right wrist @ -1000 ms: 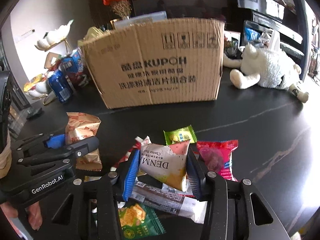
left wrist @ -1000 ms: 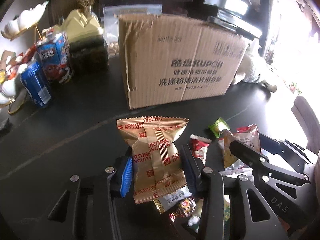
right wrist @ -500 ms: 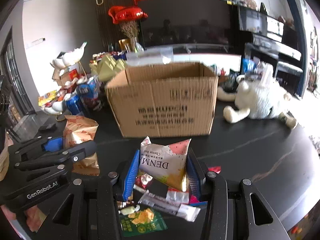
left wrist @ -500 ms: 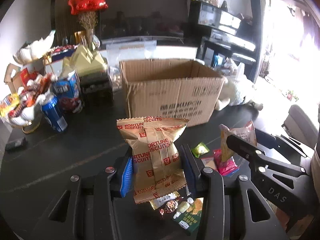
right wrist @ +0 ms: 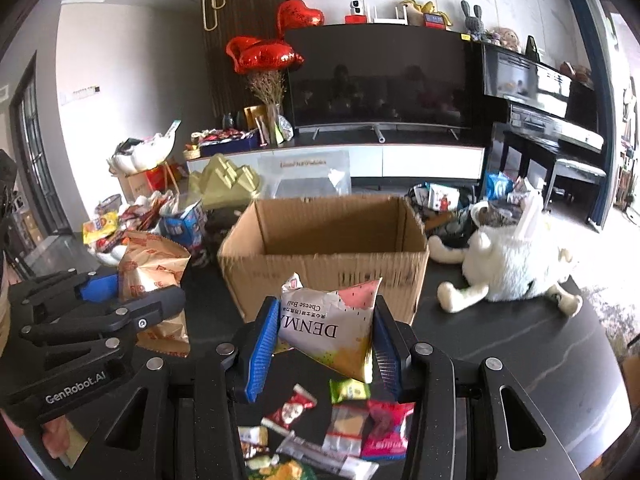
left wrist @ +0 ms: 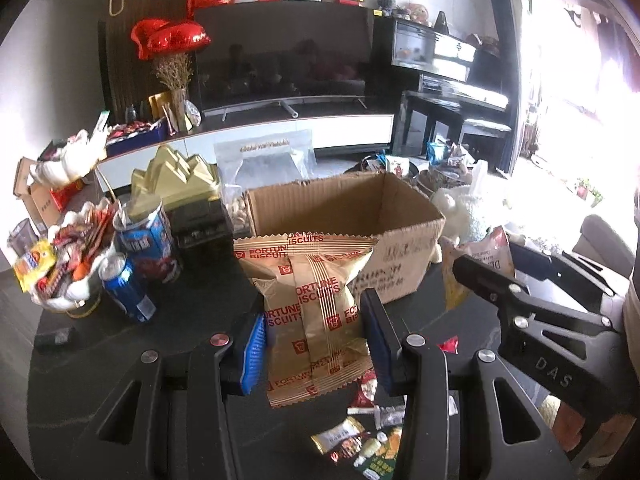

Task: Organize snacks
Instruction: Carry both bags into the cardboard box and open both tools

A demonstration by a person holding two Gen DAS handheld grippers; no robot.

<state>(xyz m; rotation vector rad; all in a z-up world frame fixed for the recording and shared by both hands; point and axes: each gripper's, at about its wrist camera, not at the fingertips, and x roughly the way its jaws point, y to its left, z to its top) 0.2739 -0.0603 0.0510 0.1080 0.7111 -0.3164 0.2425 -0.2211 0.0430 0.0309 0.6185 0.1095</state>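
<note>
Nearest, loose snack packets [right wrist: 320, 436] lie scattered on the dark worktop [right wrist: 520, 360] under both tools. Above them the left tongs [left wrist: 314, 340] clamp a gold Fortune Biscuits bag [left wrist: 316, 304] upright between blue pads, and the right tongs [right wrist: 326, 340] squeeze a white Denmark cheese ball pouch [right wrist: 332, 332], held upside down. Beyond stands the open cardboard box [right wrist: 324, 240], its visible inside bare, with a plush toy [right wrist: 508, 264] to its right and a television [right wrist: 380, 76] behind.

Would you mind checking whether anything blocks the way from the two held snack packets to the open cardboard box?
Nothing visible does: the Fortune Biscuits packet and cheese ball packet hang before the cardboard box, whose top is open.
</note>
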